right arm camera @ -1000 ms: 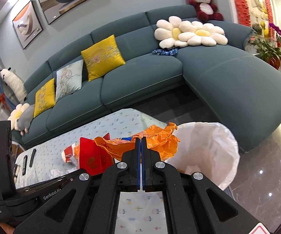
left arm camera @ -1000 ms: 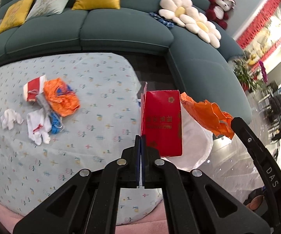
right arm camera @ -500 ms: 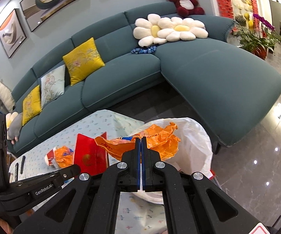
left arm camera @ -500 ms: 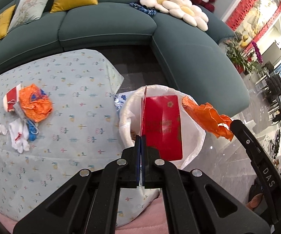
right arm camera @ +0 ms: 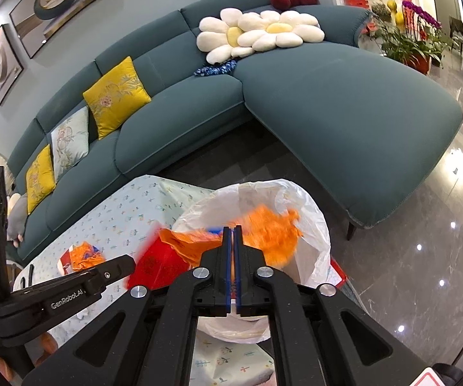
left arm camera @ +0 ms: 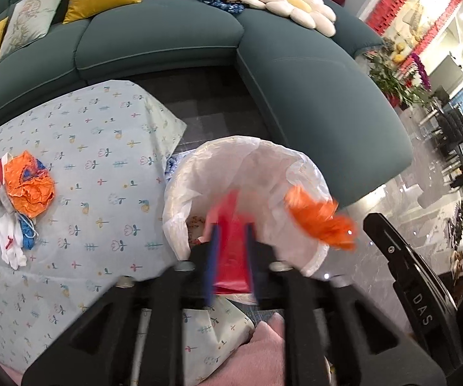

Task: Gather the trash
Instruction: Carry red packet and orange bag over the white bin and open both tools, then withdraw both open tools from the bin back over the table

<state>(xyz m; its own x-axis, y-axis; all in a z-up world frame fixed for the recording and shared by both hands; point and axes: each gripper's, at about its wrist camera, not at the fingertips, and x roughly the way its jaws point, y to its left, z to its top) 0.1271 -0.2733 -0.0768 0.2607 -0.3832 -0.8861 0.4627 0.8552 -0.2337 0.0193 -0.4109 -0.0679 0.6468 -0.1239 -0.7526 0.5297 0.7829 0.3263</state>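
Left gripper (left arm camera: 231,251): we find it tilted steeply down, jaws opening, flat red carton (left arm camera: 233,257) loose between them over the white bin liner (left arm camera: 263,160)
Right gripper (right arm camera: 231,241): jaws parting narrowly, crumpled orange wrapper (right arm camera: 270,228) at its tips above the liner

Soft cloth, crinkled plastic, polished stone

The sofa (right arm camera: 344,109) is matt teal fabric; the bin liner (left arm camera: 263,173) thin, translucent, crumpled plastic; the orange wrapper (right arm camera: 270,228) crinkly, glossy film; the tablecloth (left arm camera: 96,148) printed matt cloth; the floor (right arm camera: 430,251) mirror-glossy stone.
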